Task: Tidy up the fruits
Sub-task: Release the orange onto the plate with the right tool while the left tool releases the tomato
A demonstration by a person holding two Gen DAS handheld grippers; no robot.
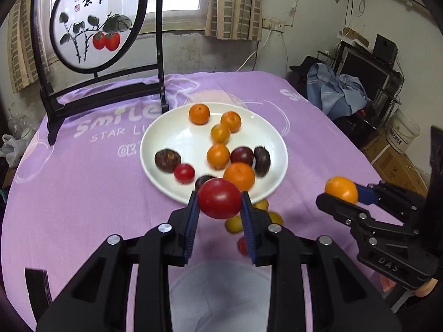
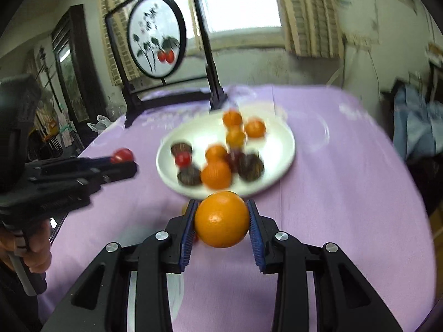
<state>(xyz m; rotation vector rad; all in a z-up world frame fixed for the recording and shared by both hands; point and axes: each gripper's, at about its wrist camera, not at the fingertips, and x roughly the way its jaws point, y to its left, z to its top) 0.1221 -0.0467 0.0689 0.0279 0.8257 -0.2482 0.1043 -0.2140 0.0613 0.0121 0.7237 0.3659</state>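
My left gripper [image 1: 220,200] is shut on a red tomato [image 1: 219,198], held above the near rim of the white plate [image 1: 166,141]. My right gripper [image 2: 221,220] is shut on an orange [image 2: 221,219], also held near the plate's [image 2: 279,141] front edge. The plate holds several oranges [image 1: 199,114], dark passion fruits [image 1: 167,160] and a small red tomato [image 1: 184,173]. Small yellow fruits [image 1: 234,223] and a red one [image 1: 242,244] lie on the purple cloth under my left gripper. In the left wrist view the right gripper [image 1: 343,193] shows at right; the left gripper [image 2: 121,157] shows in the right wrist view.
A black-framed round painted screen [image 1: 97,22] stands on the purple tablecloth [image 1: 83,193] behind the plate. A white bowl-like shape [image 1: 218,293] lies below my left gripper. Beyond the table's right edge are blue clothes [image 1: 340,94], shelves and a bucket [image 1: 402,132].
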